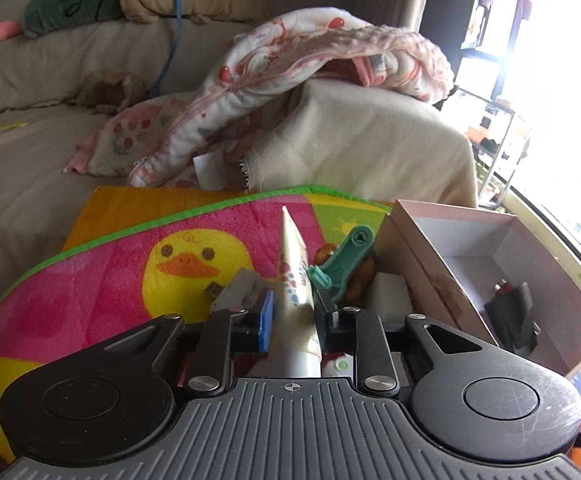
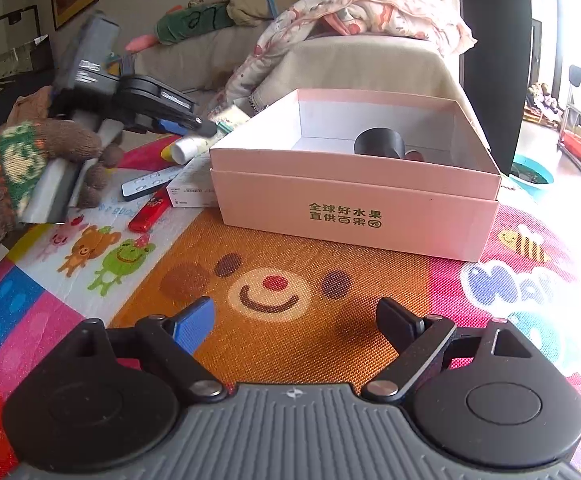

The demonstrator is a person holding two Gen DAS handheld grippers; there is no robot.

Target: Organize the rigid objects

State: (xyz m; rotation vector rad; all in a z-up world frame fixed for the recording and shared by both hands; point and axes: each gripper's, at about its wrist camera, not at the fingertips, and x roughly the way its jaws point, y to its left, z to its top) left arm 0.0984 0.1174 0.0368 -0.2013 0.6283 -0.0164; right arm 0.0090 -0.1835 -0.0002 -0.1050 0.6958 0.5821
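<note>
My left gripper (image 1: 292, 312) is shut on a cream tube (image 1: 295, 280) with a white cap, held above the play mat; the tube also shows in the right wrist view (image 2: 198, 142). The pink cardboard box (image 2: 354, 204) stands open on the mat, with a black object (image 2: 380, 144) inside; in the left wrist view the box (image 1: 422, 276) is just right of the tube. My right gripper (image 2: 294, 324) is open and empty, low over the mat in front of the box. A green plastic tool (image 1: 344, 264), a USB adapter (image 1: 230, 290) and a white block (image 1: 388, 294) lie beyond the left gripper.
A red lighter (image 2: 150, 212), a black remote (image 2: 146, 184) and a white carton (image 2: 192, 186) lie left of the box. A covered sofa (image 2: 350, 64) with a patterned blanket (image 1: 290, 64) stands behind the mat. A gloved hand (image 2: 18, 168) holds the left gripper.
</note>
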